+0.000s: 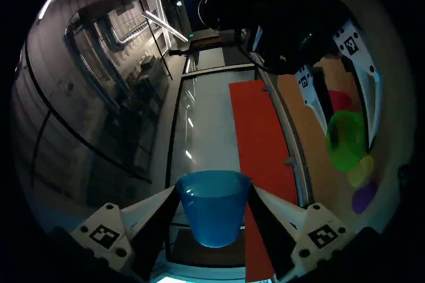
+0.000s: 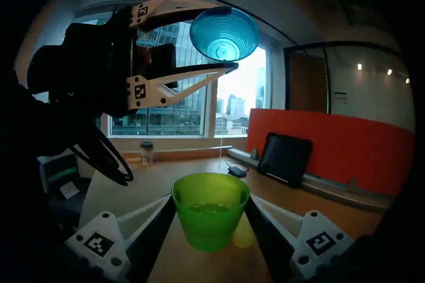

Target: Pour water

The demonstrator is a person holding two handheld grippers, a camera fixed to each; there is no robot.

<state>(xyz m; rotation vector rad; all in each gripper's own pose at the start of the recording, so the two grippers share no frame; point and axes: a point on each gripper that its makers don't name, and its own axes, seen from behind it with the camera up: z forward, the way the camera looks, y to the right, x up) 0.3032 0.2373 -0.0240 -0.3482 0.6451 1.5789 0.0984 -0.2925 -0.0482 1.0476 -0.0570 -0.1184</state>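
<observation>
My left gripper (image 1: pixel 213 194) is clamped on the blue cup (image 1: pixel 213 219), both pads pressing its sides, so in the left gripper view the cup sits at 6 o'clock with its open mouth facing away from me. That view is rolled over sideways: the red partition (image 1: pixel 260 139) runs up the middle towards 12 o'clock and the wooden table (image 1: pixel 313 177) stands along the 3 o'clock side. I cannot tell whether any water is in the blue cup. My right gripper (image 2: pixel 211 198) is closed around the green cup (image 2: pixel 211 222), one finger on each side, and the cup stands upright at 6 o'clock in the right gripper view with a little liquid showing inside it. In that same view my left gripper hangs at 11 o'clock with the blue cup tipped on its side at 12 o'clock, its ribbed bottom turned towards the camera, above the green cup and apart from it. From the left gripper view the green cup appears at 3 o'clock between the white fingers of my right gripper. In the right gripper view a dark tablet (image 2: pixel 284 158) leans against the red partition at 3 o'clock, and a small lidded jar (image 2: pixel 146 151) stands by the window (image 2: pixel 175 108) at 9 o'clock.
</observation>
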